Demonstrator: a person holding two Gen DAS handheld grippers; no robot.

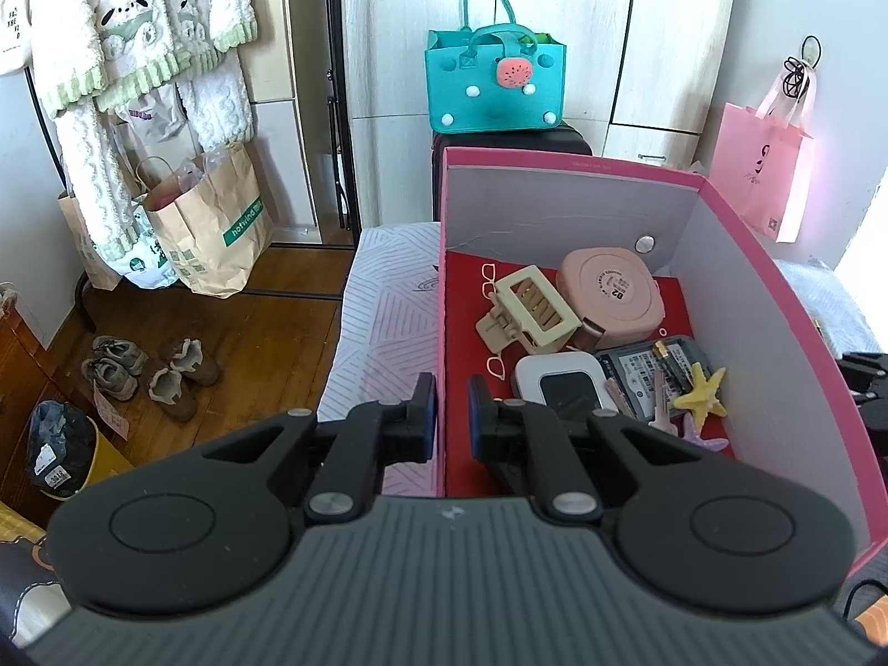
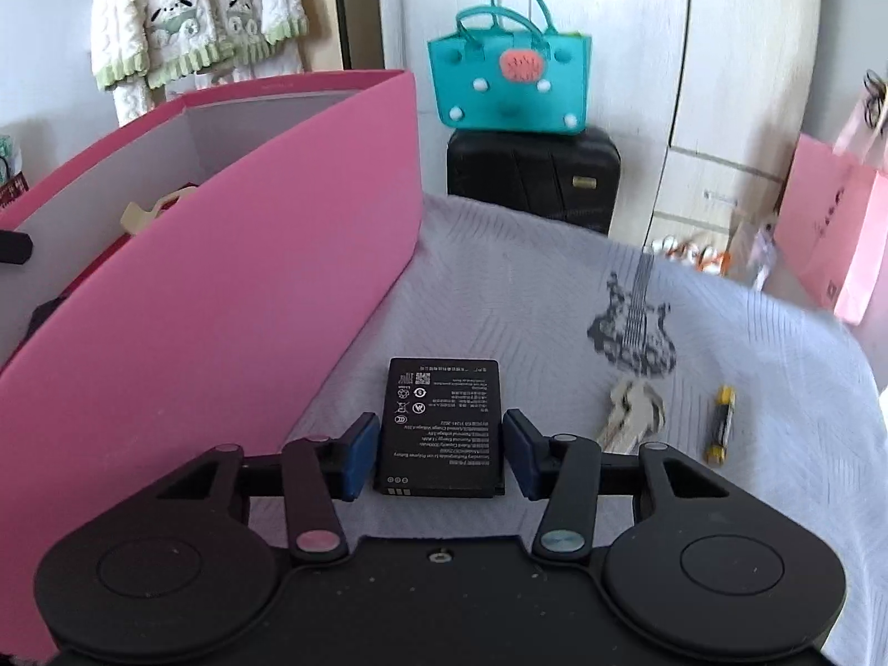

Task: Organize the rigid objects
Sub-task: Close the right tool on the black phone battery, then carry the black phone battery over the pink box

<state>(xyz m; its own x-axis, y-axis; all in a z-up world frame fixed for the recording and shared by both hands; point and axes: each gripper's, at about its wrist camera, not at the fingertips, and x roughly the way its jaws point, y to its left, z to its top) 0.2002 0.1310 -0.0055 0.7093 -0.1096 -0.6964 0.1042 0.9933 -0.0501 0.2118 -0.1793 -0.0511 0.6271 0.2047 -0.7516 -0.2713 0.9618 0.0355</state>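
Observation:
A flat black phone battery lies on the pale bedspread, just right of the pink box. My right gripper has its blue pads against the battery's two long sides. Further right on the cover lie a bunch of keys and a small yellow-and-black cell. My left gripper is shut on the left wall of the pink box. Inside the box are a beige hair claw, a pink case, a white device, a hard drive and a yellow starfish.
A teal felt bag sits on a black suitcase beyond the bed's far edge. A pink paper bag hangs at the right. Left of the bed, the wooden floor holds shoes and brown paper bags.

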